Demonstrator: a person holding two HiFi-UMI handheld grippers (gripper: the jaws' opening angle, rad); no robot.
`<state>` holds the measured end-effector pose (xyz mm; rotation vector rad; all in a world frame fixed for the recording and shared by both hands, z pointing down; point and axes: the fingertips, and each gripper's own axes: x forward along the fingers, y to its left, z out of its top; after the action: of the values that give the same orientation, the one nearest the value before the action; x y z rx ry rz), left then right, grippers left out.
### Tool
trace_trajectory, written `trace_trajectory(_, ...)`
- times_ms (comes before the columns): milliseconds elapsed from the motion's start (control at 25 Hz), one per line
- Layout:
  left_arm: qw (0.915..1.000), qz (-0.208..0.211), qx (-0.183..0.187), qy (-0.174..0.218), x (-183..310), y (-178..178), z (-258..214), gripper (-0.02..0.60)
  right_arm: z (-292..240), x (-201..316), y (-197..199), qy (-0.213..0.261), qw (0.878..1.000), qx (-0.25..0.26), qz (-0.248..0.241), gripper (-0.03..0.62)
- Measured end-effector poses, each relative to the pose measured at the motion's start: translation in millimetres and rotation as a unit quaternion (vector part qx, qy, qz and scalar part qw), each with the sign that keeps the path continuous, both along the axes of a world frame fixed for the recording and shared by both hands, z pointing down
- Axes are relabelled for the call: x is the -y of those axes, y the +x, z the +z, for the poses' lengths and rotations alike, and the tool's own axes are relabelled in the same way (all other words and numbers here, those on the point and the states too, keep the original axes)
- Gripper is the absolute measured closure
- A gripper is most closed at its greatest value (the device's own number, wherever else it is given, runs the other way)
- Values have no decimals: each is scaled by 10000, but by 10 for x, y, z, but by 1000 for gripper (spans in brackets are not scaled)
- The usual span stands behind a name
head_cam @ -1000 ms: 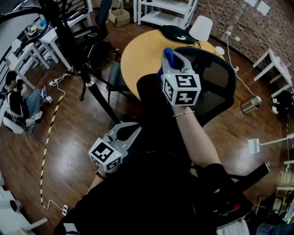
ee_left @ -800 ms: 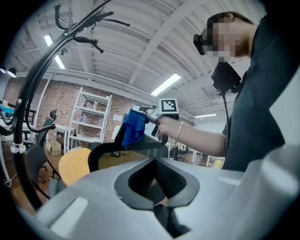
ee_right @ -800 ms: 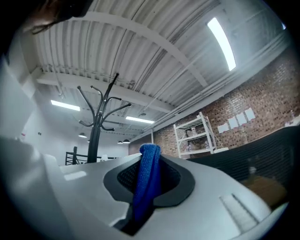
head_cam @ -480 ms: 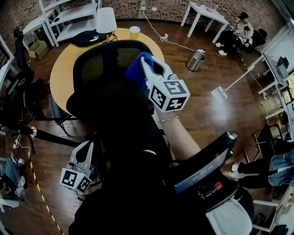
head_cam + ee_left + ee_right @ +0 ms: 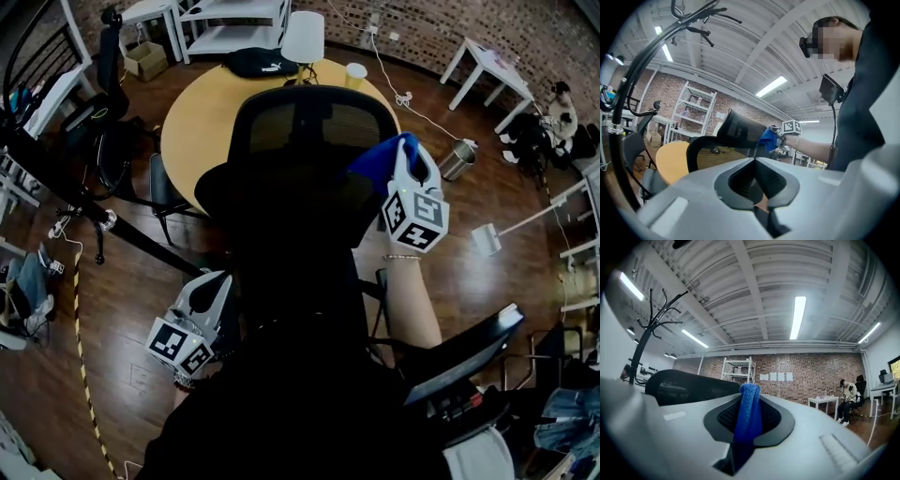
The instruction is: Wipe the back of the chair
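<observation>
– What does the head view give you, biggest things first?

– The round wooden table (image 5: 202, 131), then the black mesh chair back (image 5: 309, 127) standing in front of it. The right gripper (image 5: 410, 155) is up at the back's upper right edge, with a blue cloth (image 5: 380, 161) at its tip lying against that edge. The left gripper (image 5: 211, 291) hangs low, well apart from the chair.

– Can you read the jaws from there?

– No, that takes the gripper views. The right gripper view shows both jaws clamped on the cloth (image 5: 749, 416), which stands up in a fold between them, the mesh (image 5: 689, 385) just behind. The left gripper view shows its jaws pressed together with nothing in them.

– Anything else the left one adds?

– A side look: the cloth (image 5: 768, 139) meets the chair back's rim (image 5: 740, 129).
</observation>
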<state>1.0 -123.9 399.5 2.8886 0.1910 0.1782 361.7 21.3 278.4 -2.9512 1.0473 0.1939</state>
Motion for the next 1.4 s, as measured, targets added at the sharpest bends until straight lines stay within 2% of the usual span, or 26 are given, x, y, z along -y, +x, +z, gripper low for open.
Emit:
trace_trajectory(120, 9998, -185, 13, -75, 127, -84, 37, 575, 3, 112, -89, -154, 9998, -149, -20, 557)
trace_trajectory(240, 9997, -229, 43, -84, 200, -112, 81, 575, 58, 365, -138, -512, 9984, -218, -29, 557)
trace_trajectory(400, 9997, -254, -2, -56, 256, -128, 63, 575, 131, 710, -170, -551, 9983, 1, -177, 557)
trace_trajectory(640, 9995, -246, 18, -171, 277, -196, 129, 575, 175, 1224, -393, -616, 9938, 261, -885, 557)
trace_trajectory(800, 9997, -161, 8, -171, 260, -188, 99, 575, 166, 1596, -639, -789, 9862, 274, -1432, 557)
trace_trajectory(1080, 9999, -92, 0, -135, 214, -215, 53, 575, 114, 1985, -1028, -640, 9720, 444, -2215, 557)
trace_trajectory(1200, 9998, -126, -16, -146, 232, -261, 66, 575, 117, 2075, -1157, -698, 9694, 356, -2327, 557)
trace_trajectory(1400, 9997, -182, -30, -159, 286, -207, 191, 575, 179, 2080, -1147, -707, 9666, 305, -2446, 557)
